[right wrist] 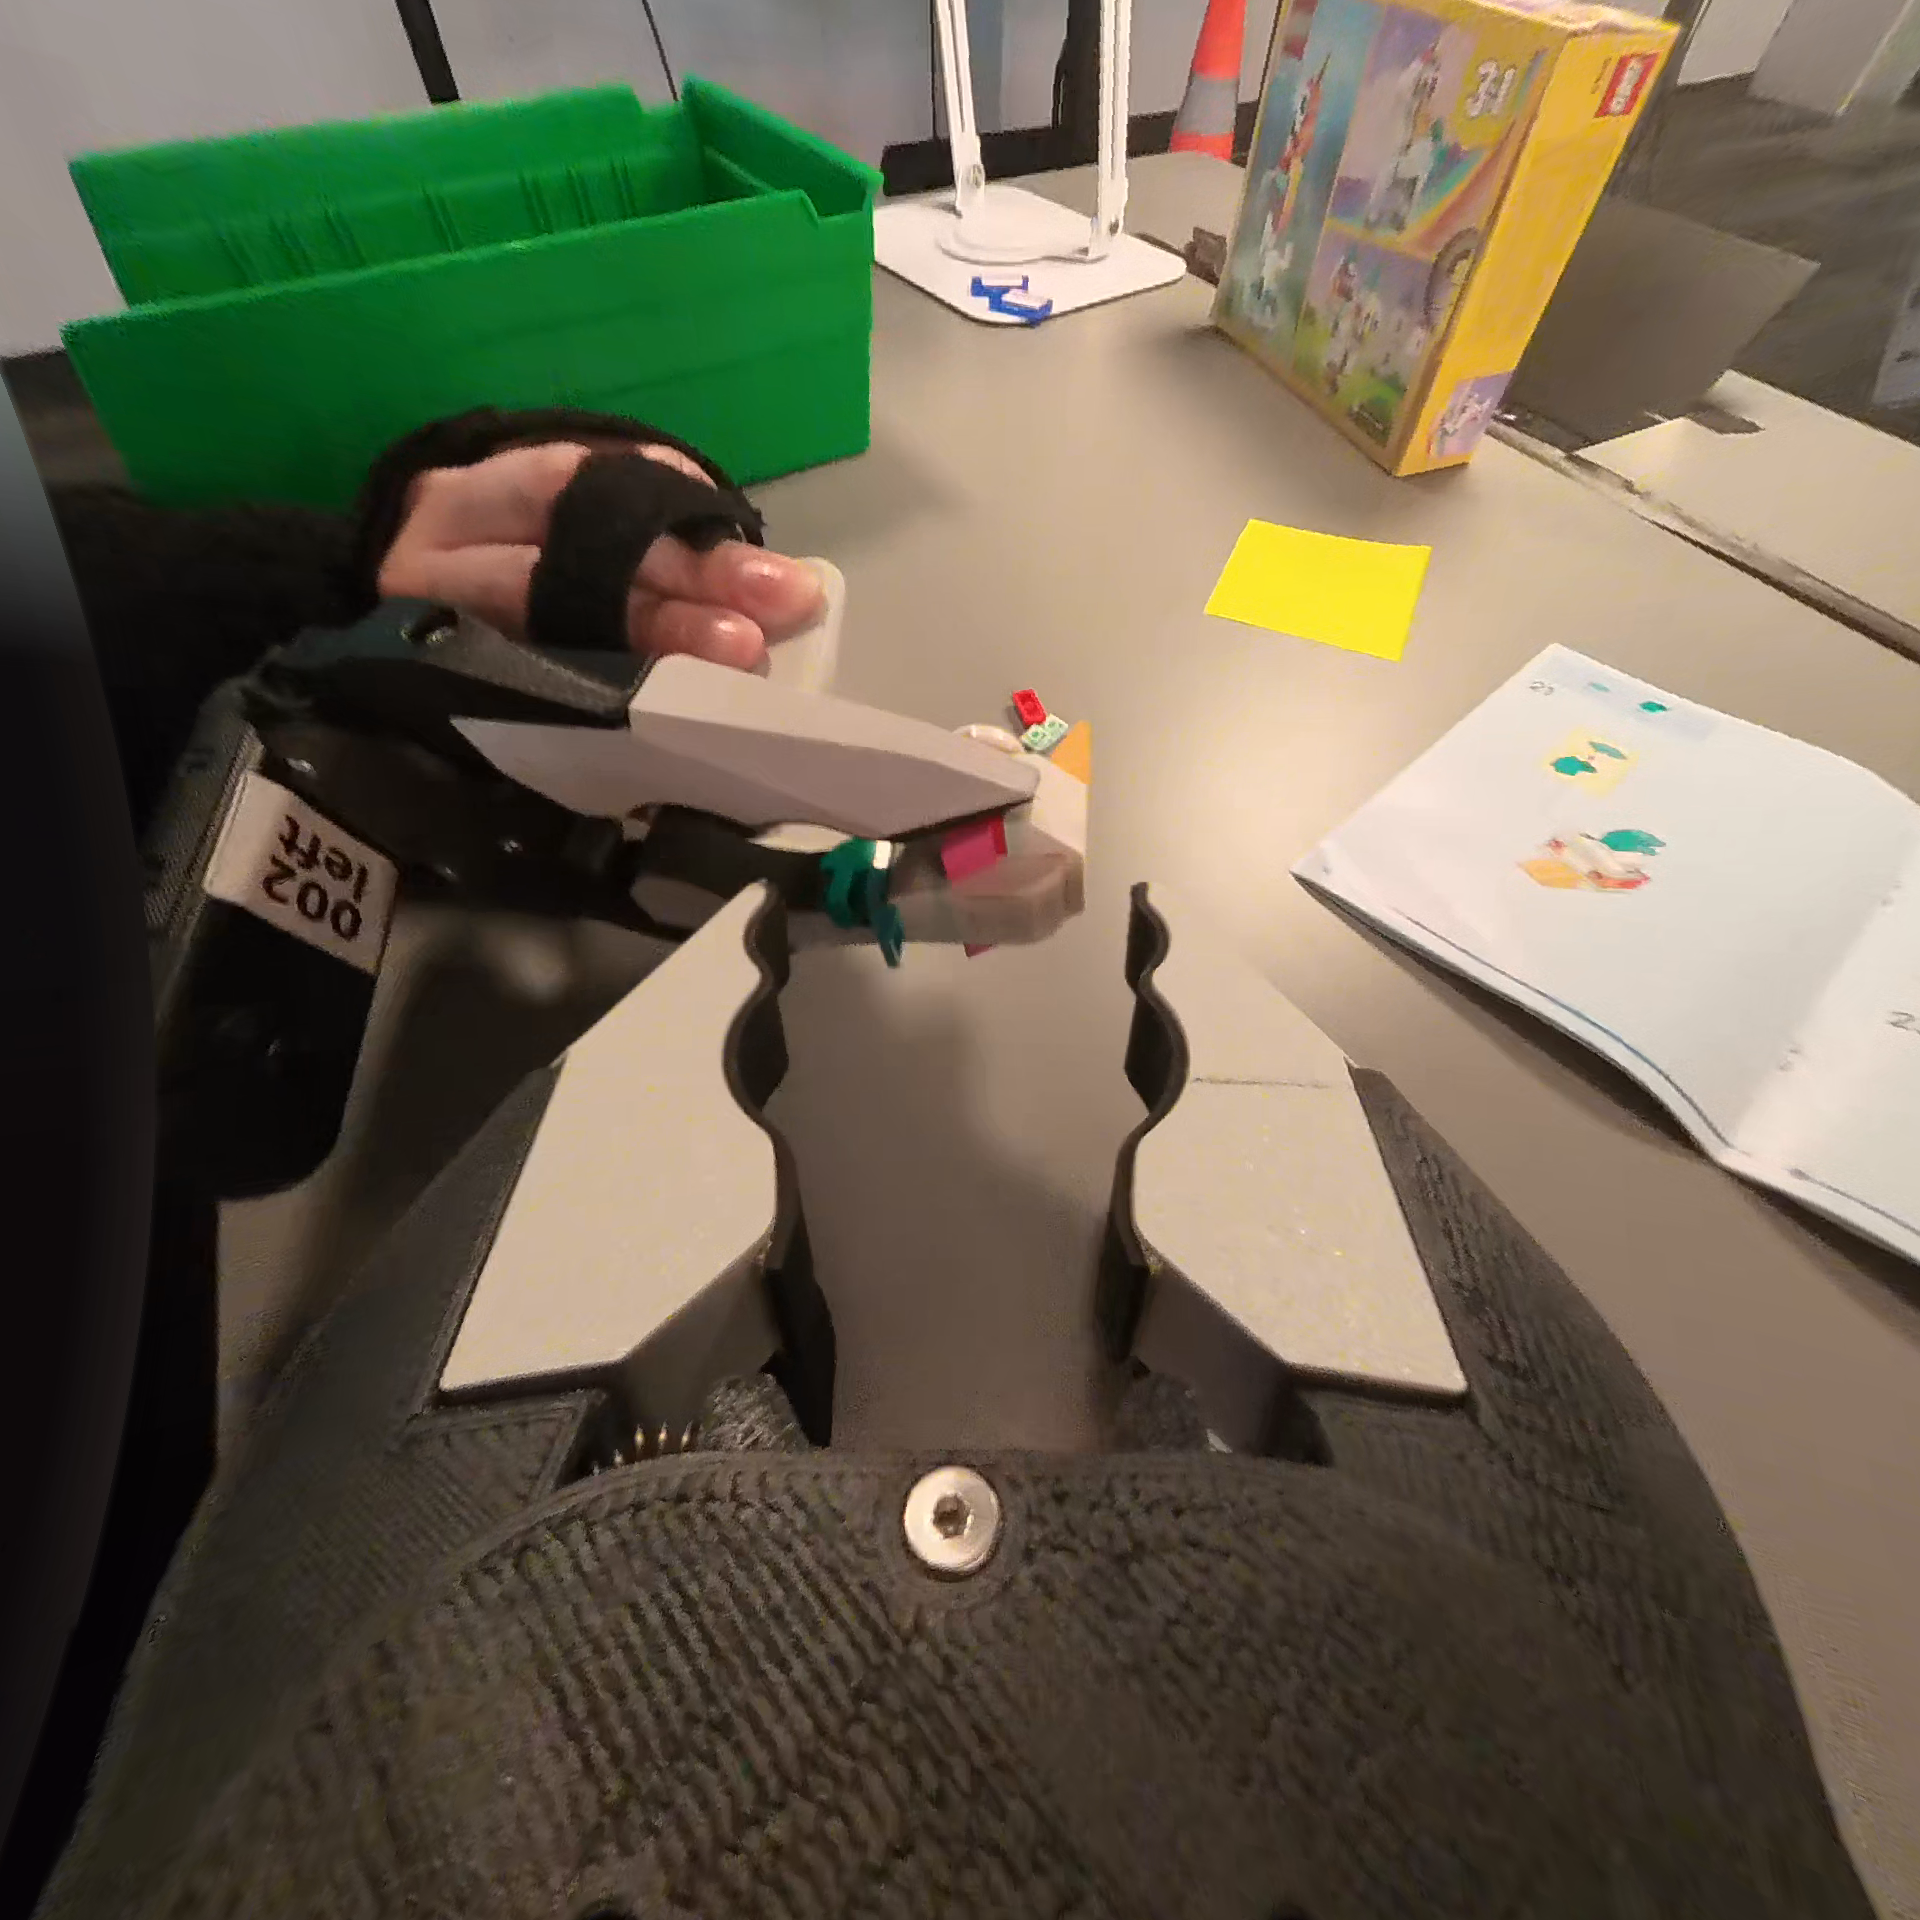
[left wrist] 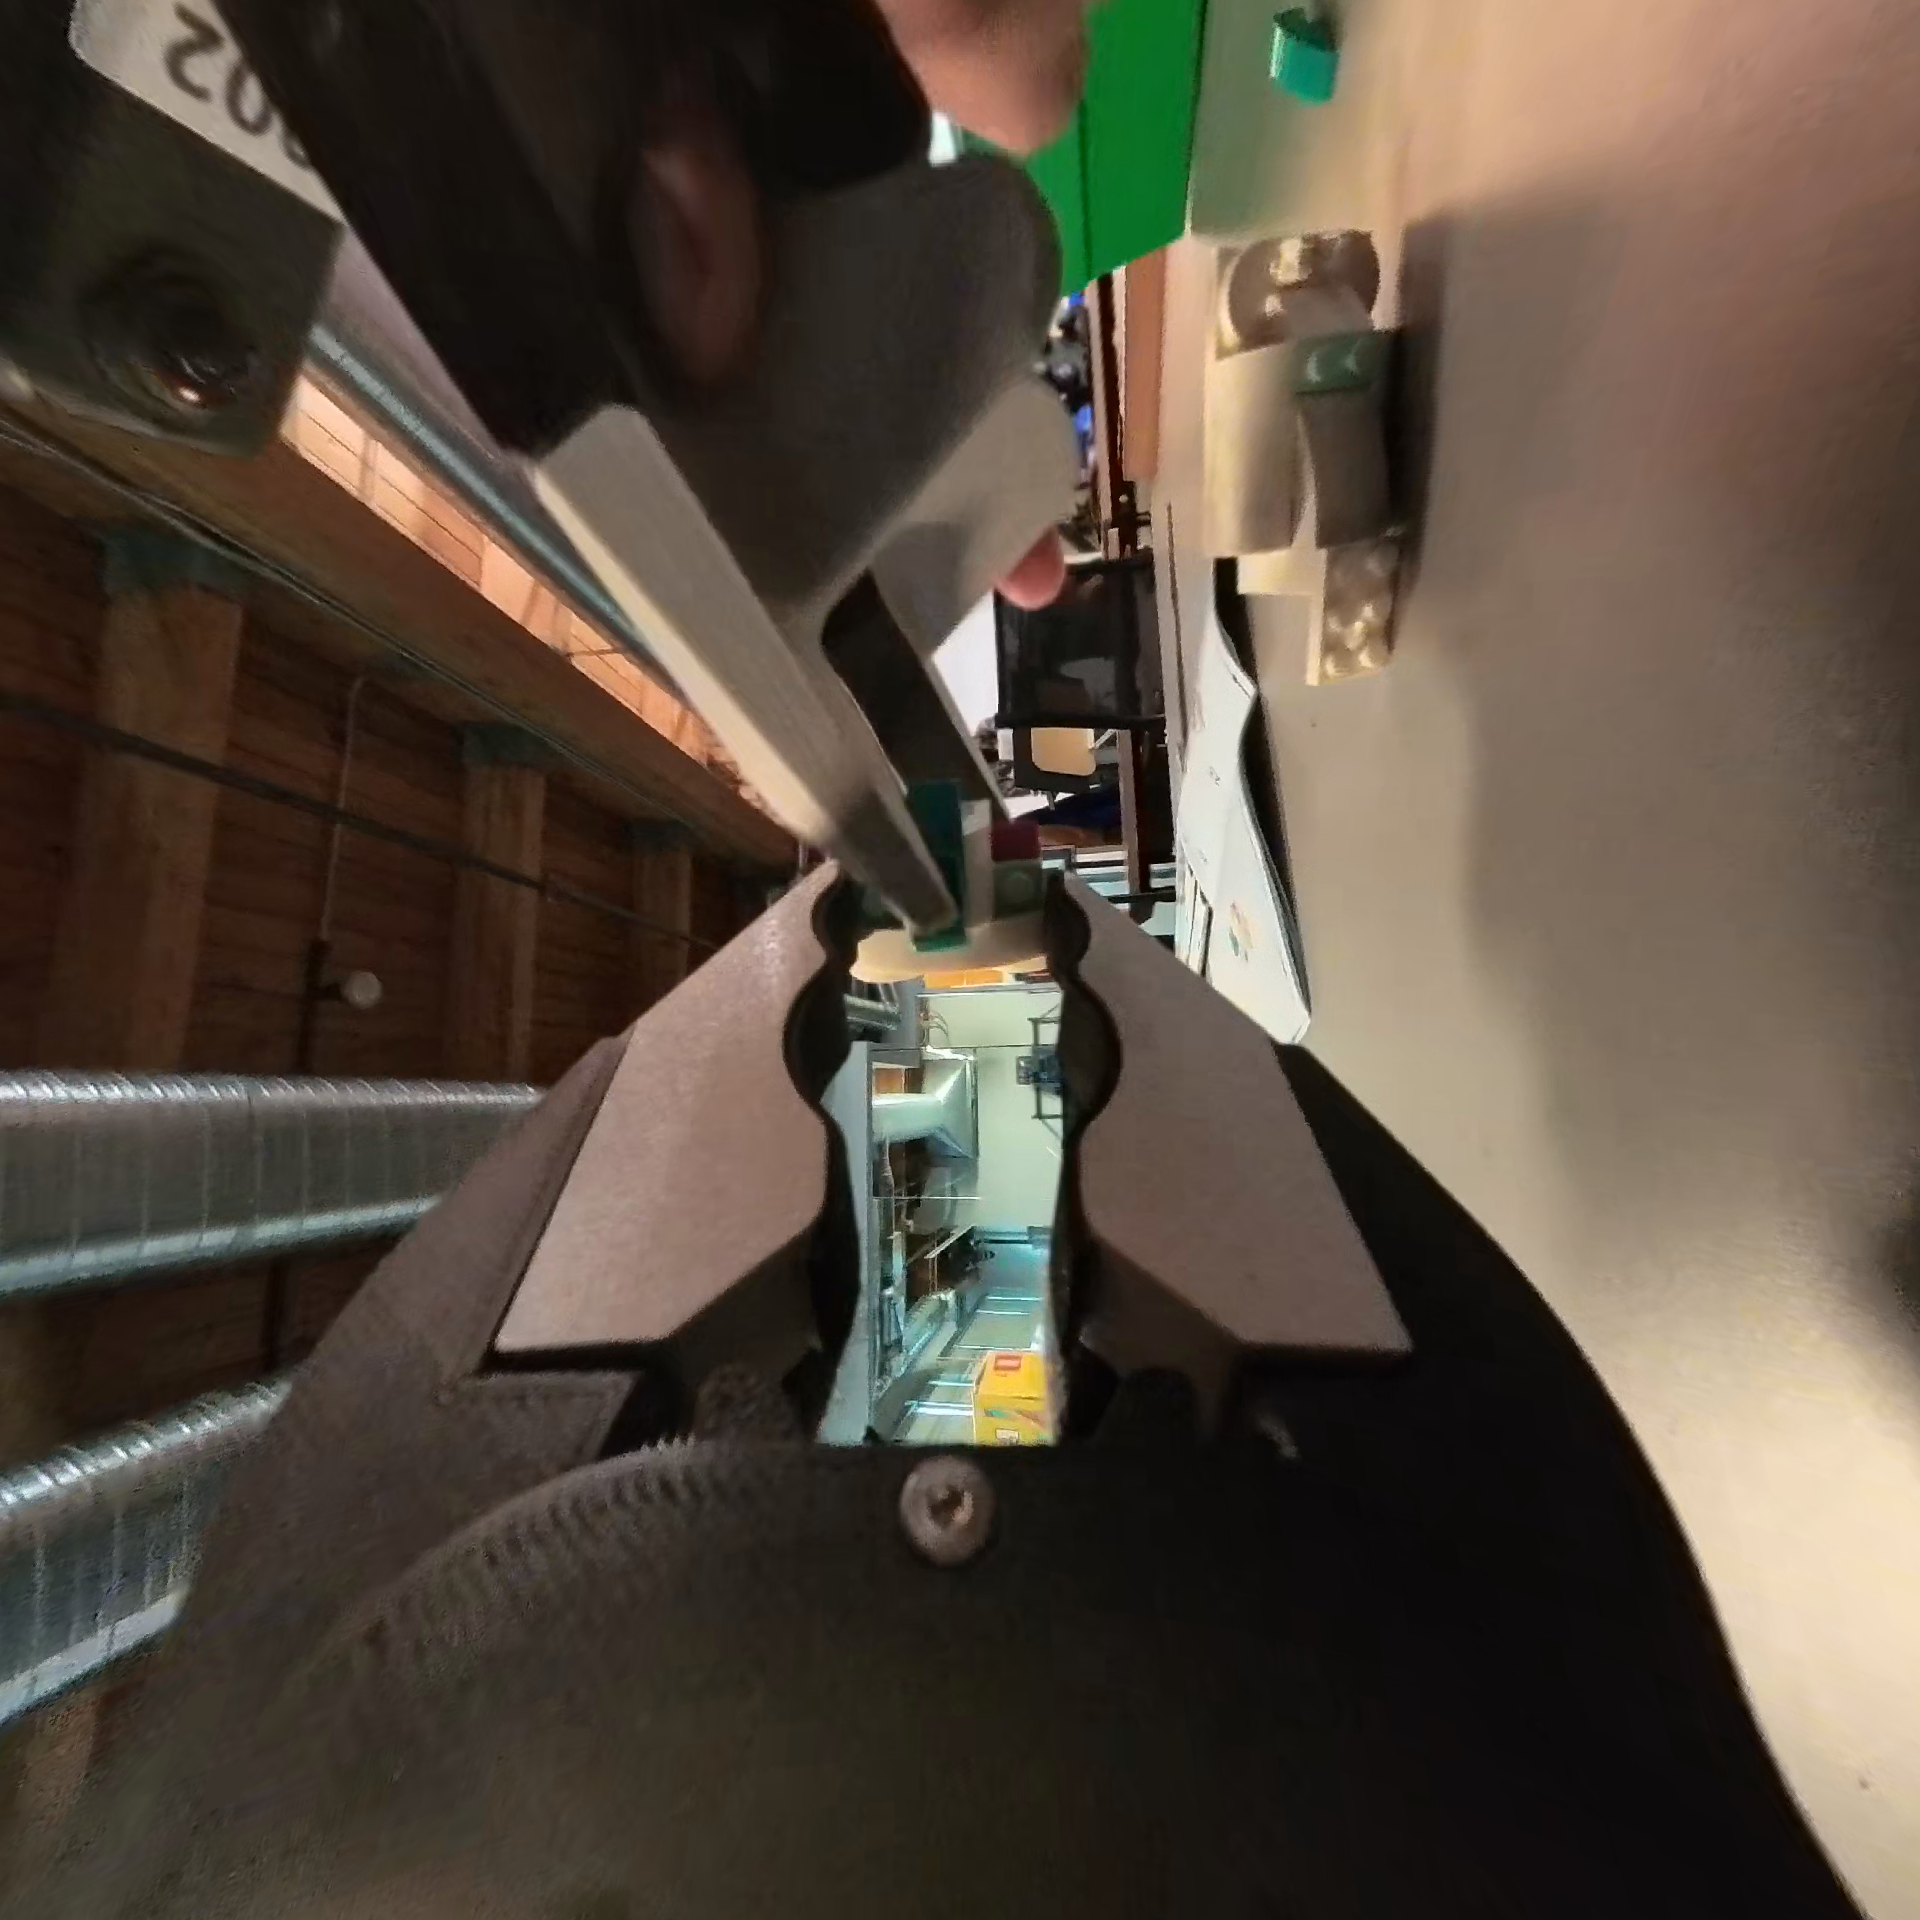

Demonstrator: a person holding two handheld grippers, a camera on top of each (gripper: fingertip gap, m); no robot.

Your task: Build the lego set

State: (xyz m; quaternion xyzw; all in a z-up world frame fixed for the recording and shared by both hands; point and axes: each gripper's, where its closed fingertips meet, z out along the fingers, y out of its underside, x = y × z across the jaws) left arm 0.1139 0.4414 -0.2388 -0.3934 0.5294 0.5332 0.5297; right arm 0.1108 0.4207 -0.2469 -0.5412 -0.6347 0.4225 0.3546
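Note:
My left gripper (left wrist: 945,906) is shut on a small lego assembly (left wrist: 982,894) of cream, white, teal and magenta pieces, held above the grey table. In the right wrist view the left gripper (right wrist: 1039,842), strapped to a person's hand, reaches in from the left with the assembly (right wrist: 977,868) in its tips. My right gripper (right wrist: 951,909) is open; the assembly sits just beyond its tips, and its left fingertip (right wrist: 758,914) is close to the teal piece (right wrist: 857,883). In the left wrist view the right gripper (left wrist: 966,852) comes down from the upper left onto the assembly.
Small loose pieces (right wrist: 1034,719) lie on the table (right wrist: 1039,499) behind the assembly. An open instruction booklet (right wrist: 1662,914) lies at right, with a yellow note (right wrist: 1320,587), the set's box (right wrist: 1434,229), a white lamp base (right wrist: 1029,260) and a green bin (right wrist: 468,291). Another built part (left wrist: 1320,447) lies on the table. Only a small space, under 4 cm, lies between the two pairs of fingers. The yellow note (right wrist: 1320,587) is about 25 cm from both grippers' fingertips.

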